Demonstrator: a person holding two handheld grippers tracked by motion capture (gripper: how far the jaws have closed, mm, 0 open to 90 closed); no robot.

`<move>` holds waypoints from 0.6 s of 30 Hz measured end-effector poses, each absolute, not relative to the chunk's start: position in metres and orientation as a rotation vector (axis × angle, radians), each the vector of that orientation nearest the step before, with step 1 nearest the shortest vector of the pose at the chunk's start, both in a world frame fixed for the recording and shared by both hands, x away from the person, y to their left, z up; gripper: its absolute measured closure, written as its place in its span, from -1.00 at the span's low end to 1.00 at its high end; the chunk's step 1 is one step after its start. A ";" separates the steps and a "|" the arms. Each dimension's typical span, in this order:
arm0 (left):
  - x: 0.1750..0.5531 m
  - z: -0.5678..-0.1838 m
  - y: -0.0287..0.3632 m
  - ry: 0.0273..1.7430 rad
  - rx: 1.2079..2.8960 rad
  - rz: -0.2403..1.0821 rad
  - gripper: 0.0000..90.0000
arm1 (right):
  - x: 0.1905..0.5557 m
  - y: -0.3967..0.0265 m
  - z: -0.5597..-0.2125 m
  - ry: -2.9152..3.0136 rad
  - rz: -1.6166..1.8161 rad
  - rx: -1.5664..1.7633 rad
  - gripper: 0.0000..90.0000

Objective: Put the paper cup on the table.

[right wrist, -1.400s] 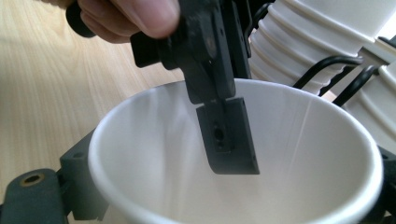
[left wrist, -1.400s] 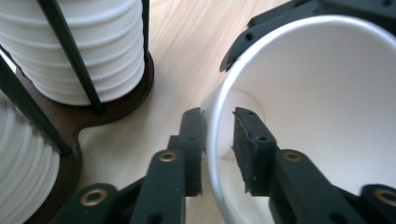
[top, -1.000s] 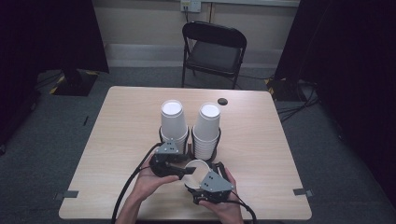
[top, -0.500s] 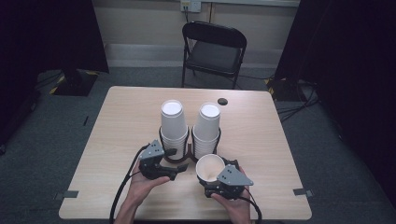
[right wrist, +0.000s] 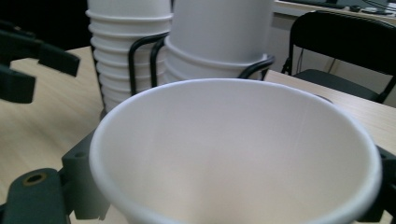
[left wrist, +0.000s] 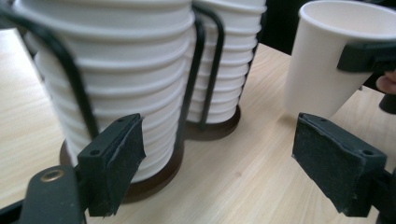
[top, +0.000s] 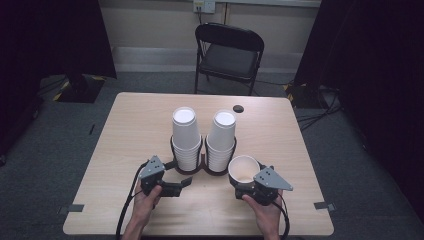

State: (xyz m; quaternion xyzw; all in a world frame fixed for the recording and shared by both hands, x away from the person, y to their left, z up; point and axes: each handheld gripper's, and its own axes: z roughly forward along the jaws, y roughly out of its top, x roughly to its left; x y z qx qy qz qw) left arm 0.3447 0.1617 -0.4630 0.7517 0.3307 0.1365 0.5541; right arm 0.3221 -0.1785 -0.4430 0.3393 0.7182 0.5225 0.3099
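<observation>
The right tool [top: 246, 186] pinches the lone paper cup [top: 243, 170], mouth up, just above the worktop [top: 125, 130] beside the racked stacks [top: 186, 137], while the left tool [top: 186, 183], jaws just spreading, holds nothing; light and crushable, the cup probably wants a gentle grip below its stiffer rim.

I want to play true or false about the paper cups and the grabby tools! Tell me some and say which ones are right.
1. The right tool holds a white paper cup. True.
2. The left tool is squeezing a cup. False: its jaws have just been opening, with nothing between them.
3. Two stacks of cups stand in a dark wire holder. True.
4. The held cup is upside down. False: its open mouth faces up.
5. A black folding chair stands behind the table. True.
6. The held cup sits left of both stacks. False: in the high view it is to their right.
</observation>
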 end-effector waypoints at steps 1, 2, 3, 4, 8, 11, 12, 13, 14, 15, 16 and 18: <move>0.345 -0.466 0.163 0.812 1.787 0.362 -0.63 | 0.323 -0.180 -0.443 1.892 1.380 0.903 -0.76; 0.344 -0.469 0.164 0.829 1.785 0.371 -0.63 | 0.326 -0.183 -0.442 1.883 1.375 0.910 -0.76; 0.345 -0.472 0.165 0.833 1.783 0.361 -0.62 | 0.328 -0.185 -0.442 1.875 1.376 0.922 -0.76; 0.344 -0.474 0.165 0.836 1.775 0.361 -0.63 | 0.330 -0.187 -0.441 1.871 1.375 0.926 -0.76; 0.339 -0.481 0.166 0.877 1.716 0.458 -0.63 | 0.337 -0.195 -0.439 1.830 1.377 0.952 -0.76; 0.337 -0.483 0.166 0.884 1.695 0.505 -0.64 | 0.344 -0.202 -0.437 1.785 1.393 0.979 -0.76; 0.336 -0.484 0.167 0.889 1.694 0.514 -0.65 | 0.347 -0.204 -0.437 1.780 1.394 0.991 -0.76; 0.336 -0.486 0.167 0.895 1.689 0.514 -0.65 | 0.349 -0.206 -0.436 1.776 1.394 1.000 -0.76; 0.336 -0.489 0.167 0.900 1.685 0.521 -0.65 | 0.353 -0.208 -0.436 1.771 1.392 1.010 -0.76; 0.335 -0.490 0.168 0.909 1.685 0.531 -0.65 | 0.356 -0.210 -0.436 1.766 1.395 1.020 -0.76; 0.334 -0.492 0.168 0.912 1.686 0.541 -0.65 | 0.359 -0.211 -0.436 1.762 1.392 1.029 -0.76; 0.333 -0.495 0.169 0.923 1.678 0.537 -0.65 | 0.367 -0.213 -0.436 1.756 1.388 1.042 -0.76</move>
